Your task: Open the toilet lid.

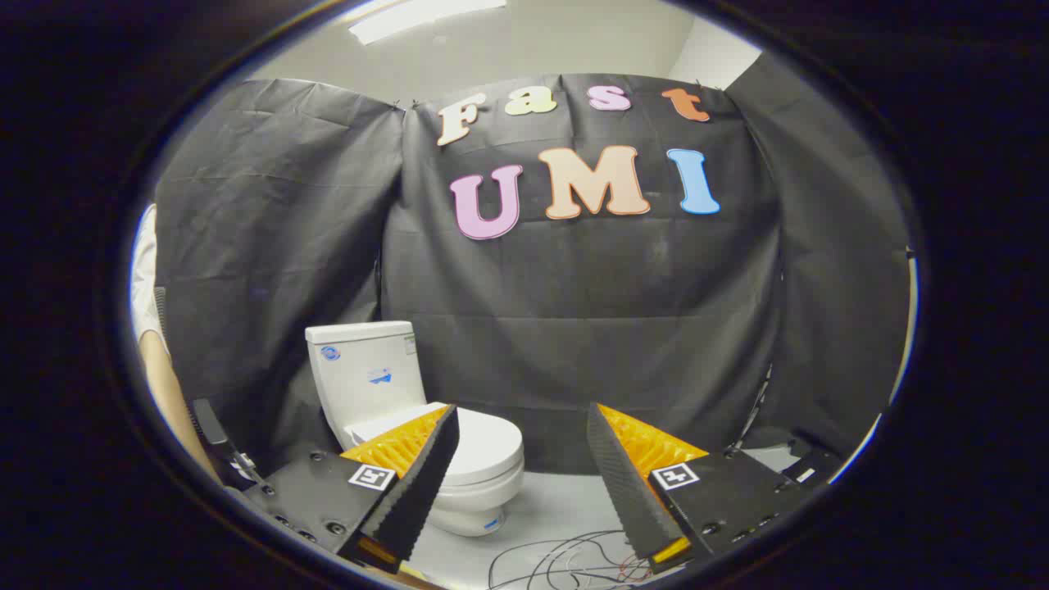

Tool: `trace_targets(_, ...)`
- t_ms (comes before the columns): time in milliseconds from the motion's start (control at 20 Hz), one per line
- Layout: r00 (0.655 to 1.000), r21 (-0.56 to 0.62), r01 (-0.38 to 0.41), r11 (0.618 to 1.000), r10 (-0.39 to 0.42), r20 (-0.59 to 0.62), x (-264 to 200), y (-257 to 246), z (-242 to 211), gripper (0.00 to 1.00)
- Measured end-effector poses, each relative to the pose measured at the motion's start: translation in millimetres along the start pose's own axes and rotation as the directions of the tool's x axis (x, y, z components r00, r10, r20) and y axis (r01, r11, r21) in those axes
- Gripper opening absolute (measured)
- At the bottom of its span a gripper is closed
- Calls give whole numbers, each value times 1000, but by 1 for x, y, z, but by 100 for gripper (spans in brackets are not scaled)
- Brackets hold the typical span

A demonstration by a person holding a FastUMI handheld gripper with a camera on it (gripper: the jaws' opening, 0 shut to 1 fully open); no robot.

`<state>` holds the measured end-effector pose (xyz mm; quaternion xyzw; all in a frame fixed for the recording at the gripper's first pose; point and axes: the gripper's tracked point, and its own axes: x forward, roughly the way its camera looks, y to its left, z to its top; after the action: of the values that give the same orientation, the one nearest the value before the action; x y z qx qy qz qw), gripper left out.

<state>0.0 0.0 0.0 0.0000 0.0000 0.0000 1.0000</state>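
Inside a booth draped in black cloth [574, 328], the gripper [520, 418] hangs in the air with its two fingers spread wide, holding nothing. A white toilet [410, 418] stands on the pale floor [557, 508] beyond the fingers, at about ten o'clock from the gap between them. Its tank [365, 373] rises against the cloth backdrop, and the toilet lid [488, 447] lies flat and closed over the bowl [475, 504]. The left finger [414, 483] crosses in front of the near side of the seat and hides part of it; whether it is close to the toilet or well short of it cannot be told, though nothing shows it touching. The right finger [627, 483] points up over bare floor and dark cloth, well apart from the toilet. A loose tangle of thin wires [565, 561] lies on the floor between the finger bases, at six o'clock from the gap. At nine o'clock from the toilet, past the left finger, part of a person's arm with a white sleeve [146, 279] shows beside the cloth. High at twelve o'clock, a ceiling light [418, 15] glows above the top of the cloth wall.
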Motion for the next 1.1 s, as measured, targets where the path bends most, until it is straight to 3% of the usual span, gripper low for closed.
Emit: trace_targets(1100, 1000, 0, 8, 1000, -8, 1, 0, 0, 0, 97)
